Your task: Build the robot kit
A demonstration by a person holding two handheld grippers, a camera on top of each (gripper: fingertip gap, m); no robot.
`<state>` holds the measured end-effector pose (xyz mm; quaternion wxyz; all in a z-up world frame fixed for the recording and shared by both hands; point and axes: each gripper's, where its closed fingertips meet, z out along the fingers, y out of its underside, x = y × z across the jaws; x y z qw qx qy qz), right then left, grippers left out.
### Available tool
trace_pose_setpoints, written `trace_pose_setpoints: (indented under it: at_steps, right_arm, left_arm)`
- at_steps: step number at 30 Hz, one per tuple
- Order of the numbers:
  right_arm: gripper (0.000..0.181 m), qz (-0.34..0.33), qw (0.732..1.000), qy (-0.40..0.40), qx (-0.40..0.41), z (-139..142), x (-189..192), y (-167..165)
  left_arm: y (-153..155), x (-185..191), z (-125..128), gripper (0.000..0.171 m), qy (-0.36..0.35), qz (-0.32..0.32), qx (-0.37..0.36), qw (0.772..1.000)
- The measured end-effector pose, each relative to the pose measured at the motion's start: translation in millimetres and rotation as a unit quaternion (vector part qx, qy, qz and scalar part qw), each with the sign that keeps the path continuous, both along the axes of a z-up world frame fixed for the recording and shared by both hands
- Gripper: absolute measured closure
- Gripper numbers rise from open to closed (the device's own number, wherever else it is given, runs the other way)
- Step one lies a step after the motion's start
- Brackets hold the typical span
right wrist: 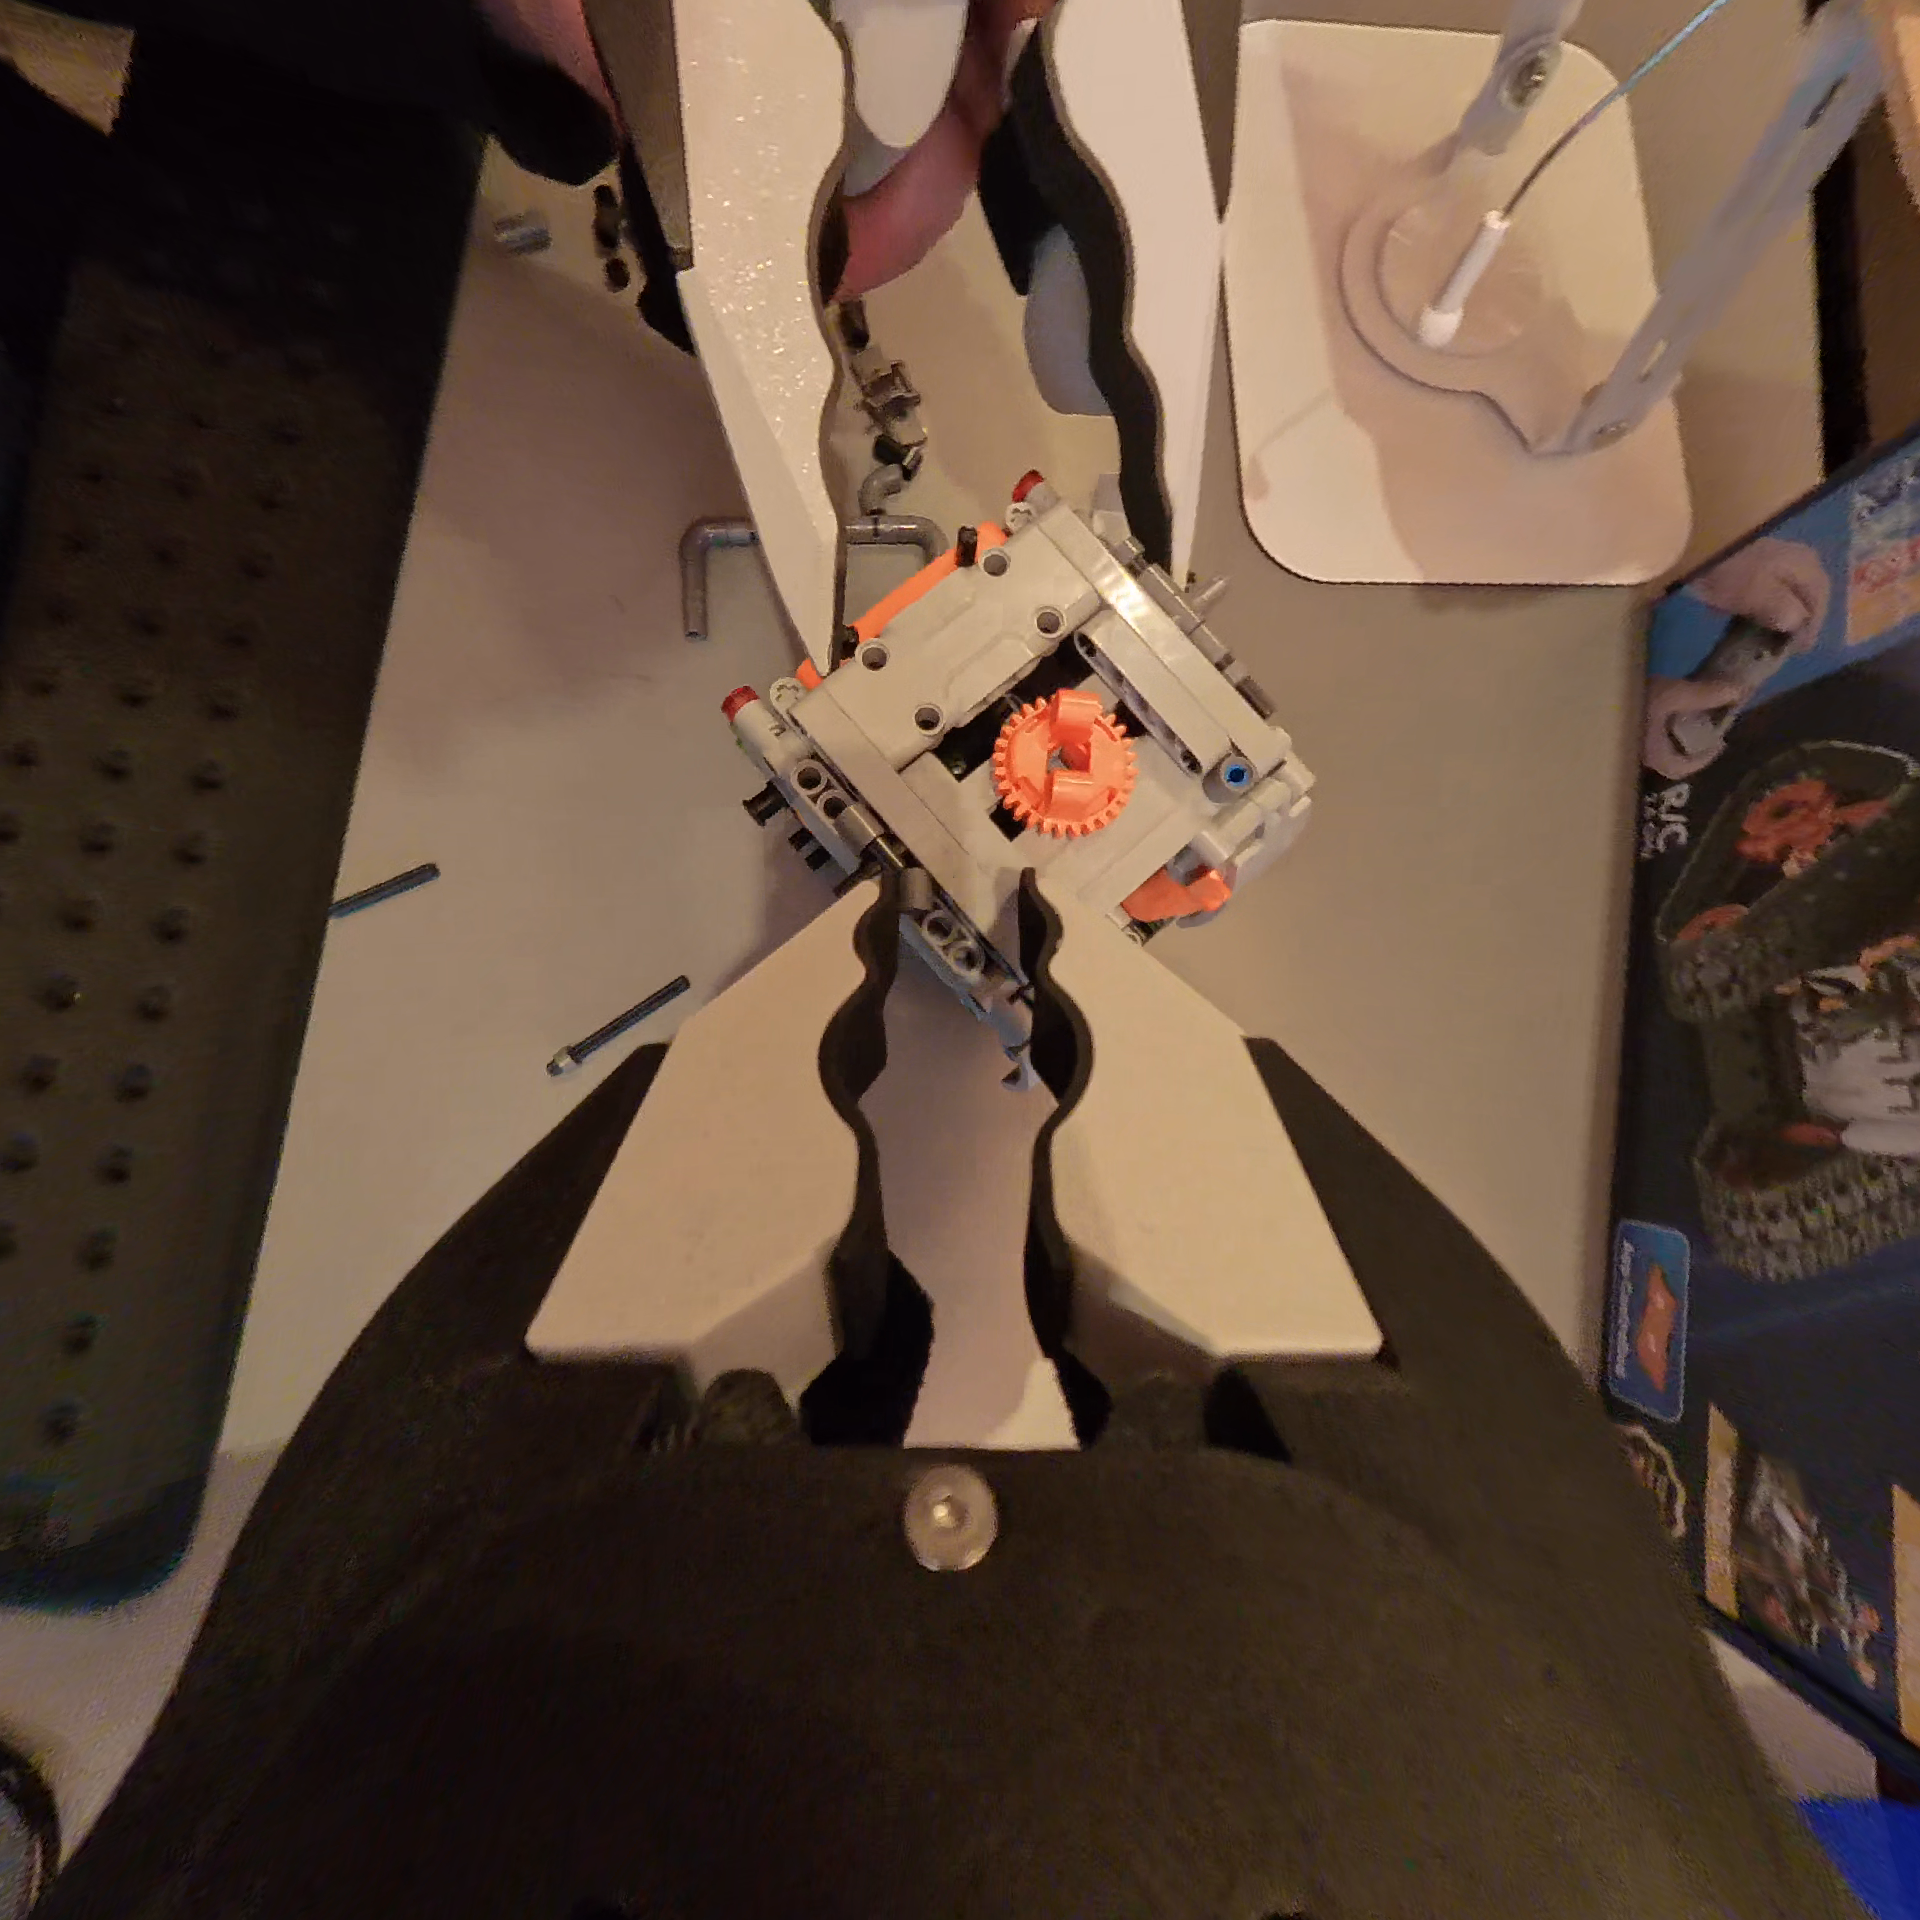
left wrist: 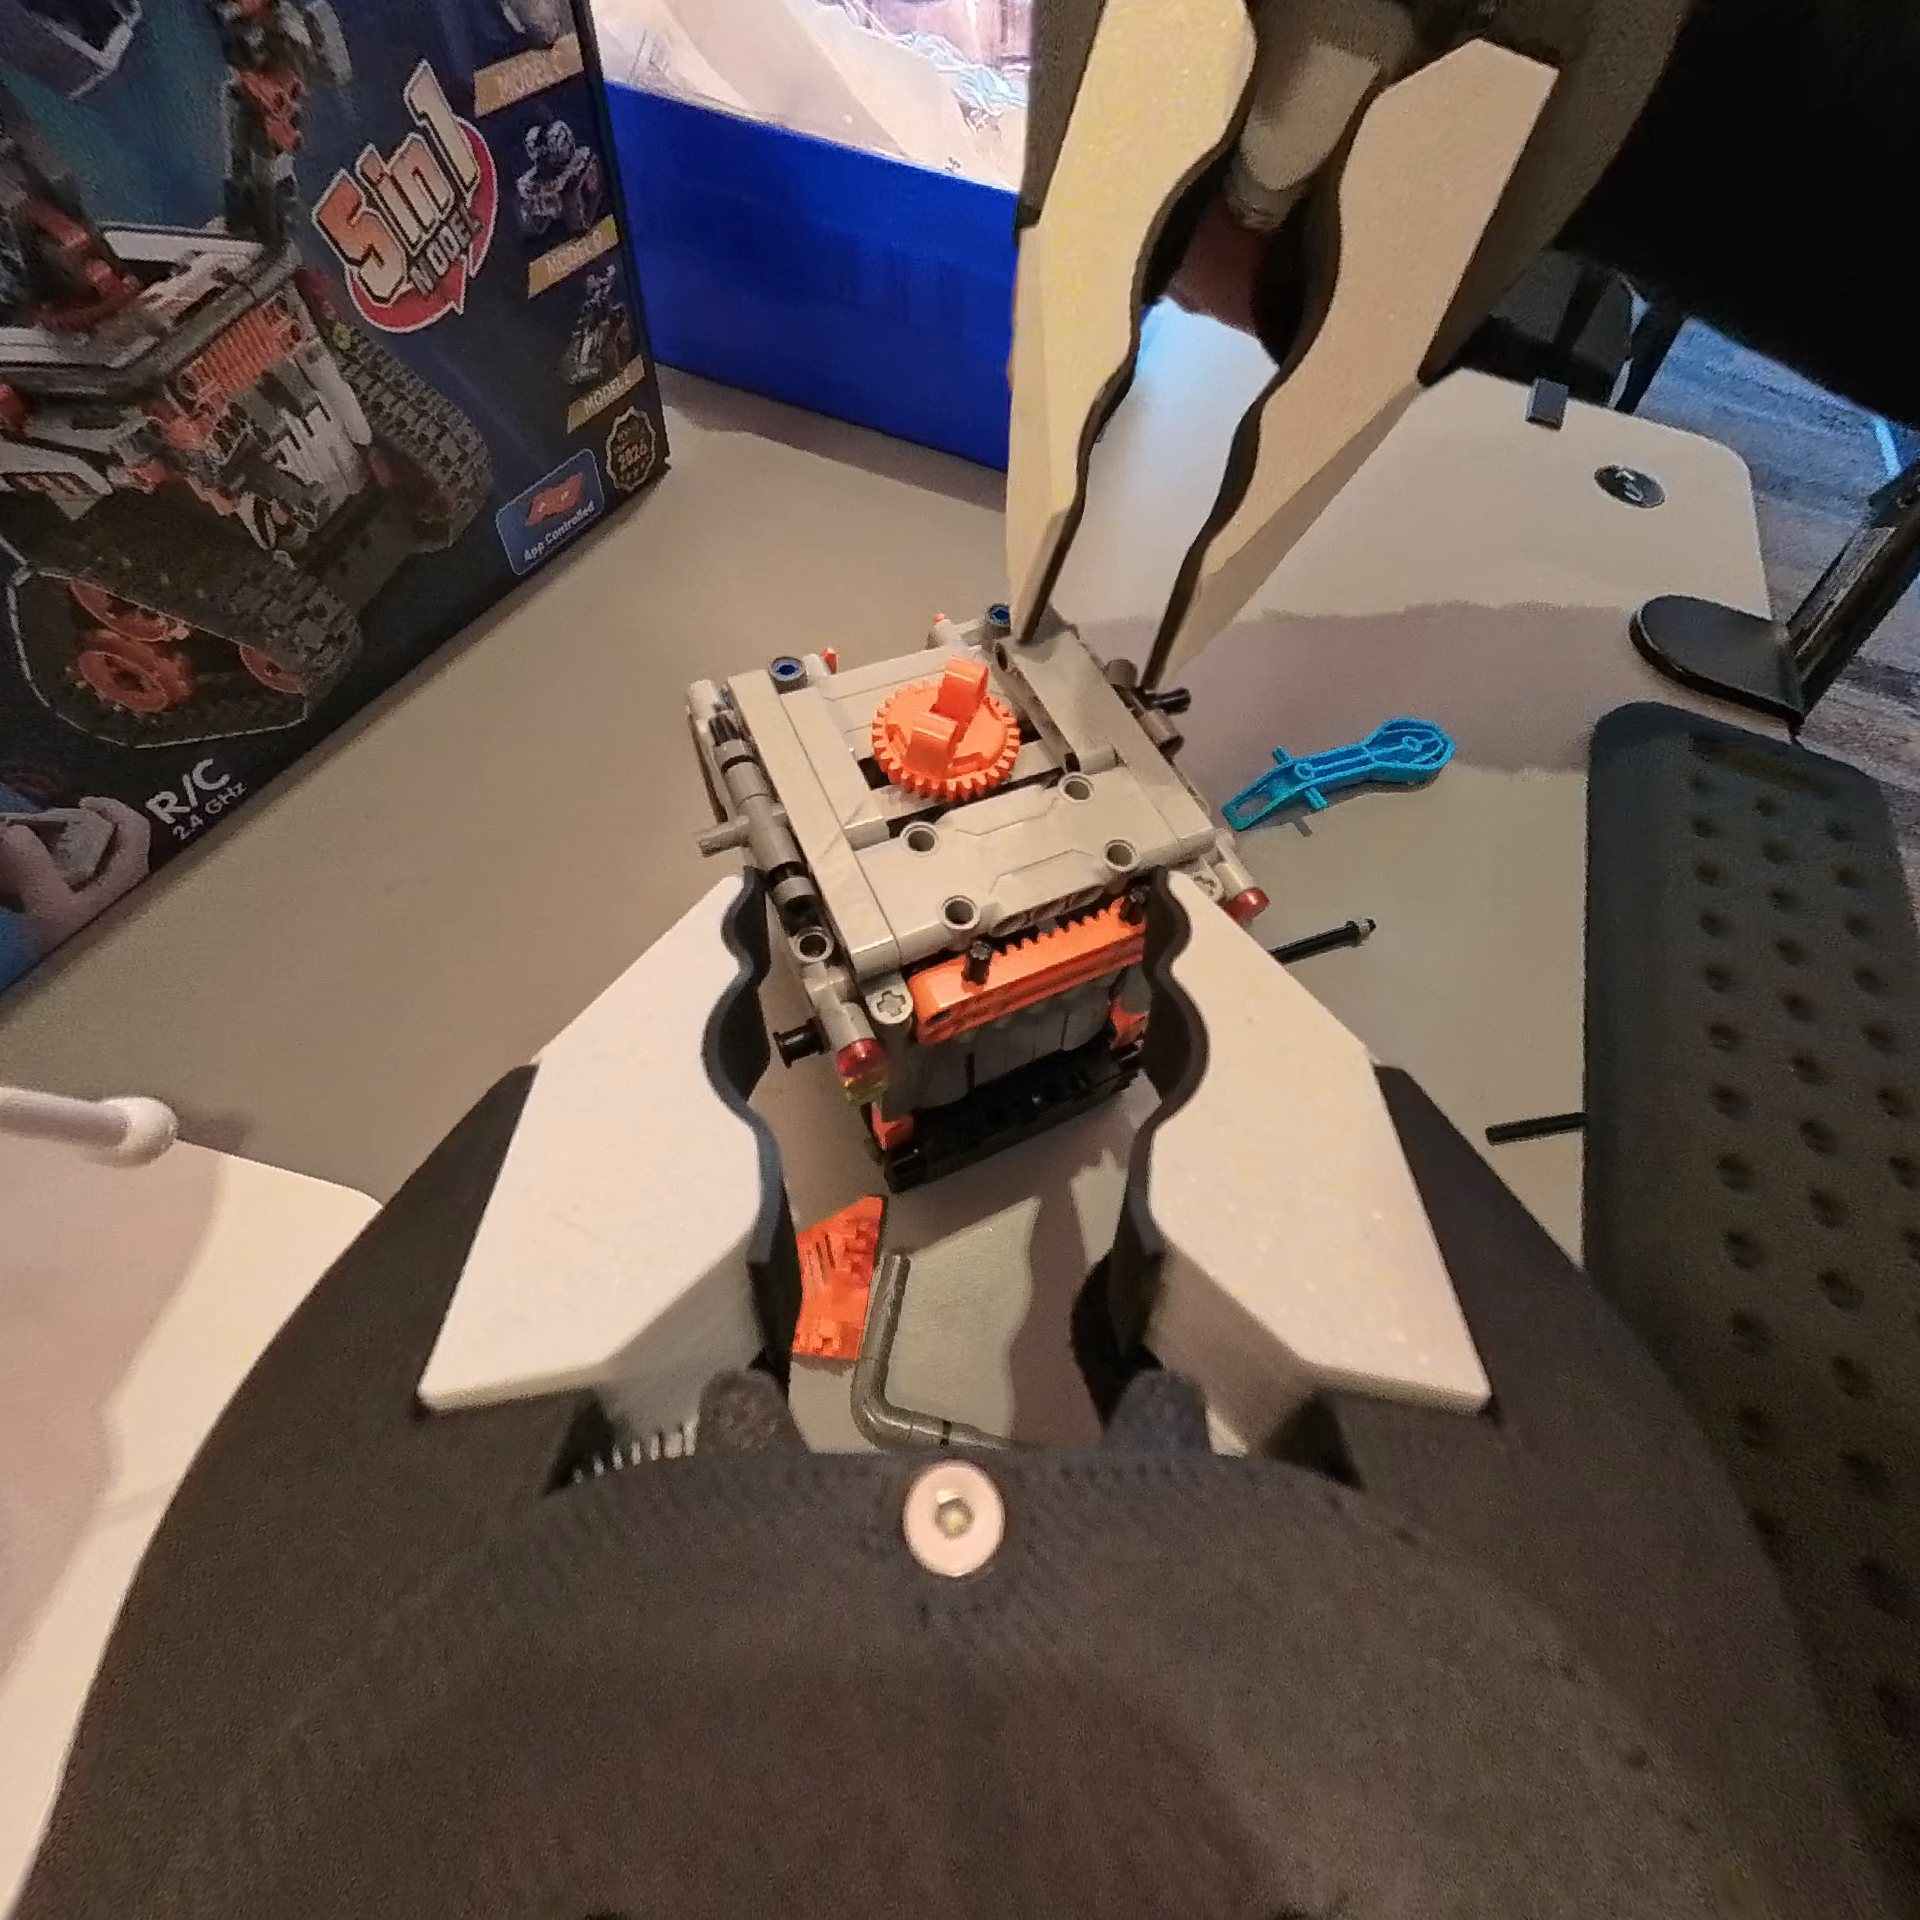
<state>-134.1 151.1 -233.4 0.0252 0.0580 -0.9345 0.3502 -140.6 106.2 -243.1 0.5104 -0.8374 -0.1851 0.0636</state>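
Left wrist view: a grey building-block gearbox module (left wrist: 956, 873) with an orange gear (left wrist: 943, 750) seated in its top frame stands on the grey table (left wrist: 436, 873), partly built, with a black axle (left wrist: 1320, 940), a grey L-shaped piece (left wrist: 883, 1361), a translucent orange piece (left wrist: 836, 1294) and a teal brick tool (left wrist: 1340, 774) loose around the module. The left gripper (left wrist: 956, 940) is wide apart but closed against the module's lower sides, steadying it. The right gripper (right wrist: 956, 894) is narrowed onto the grey beam (right wrist: 961, 951) along the module's edge and appears clamped on it.
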Motion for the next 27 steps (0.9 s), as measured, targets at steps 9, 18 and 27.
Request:
trace_pose_setpoints:
  at_steps: [9,18,27]
  right_arm:
    - [0.173,0.072,0.997,-0.031,0.008,1.8,0.4,-3.2]
    - [0.154,0.095,0.994,-0.021,0.049,-5.1,-4.7,3.4]
    - [0.165,0.090,0.994,-0.018,0.053,-5.6,-7.0,2.8]
  left_arm:
    - [0.1,-5.0,-0.9,0.100,-0.003,-0.013,-0.004,1.000]
    - [0.8,-5.2,-1.9,0.100,-0.017,-0.041,-0.007,0.999]
    - [0.9,-4.4,-2.8,0.100,-0.026,-0.047,-0.001,0.999]
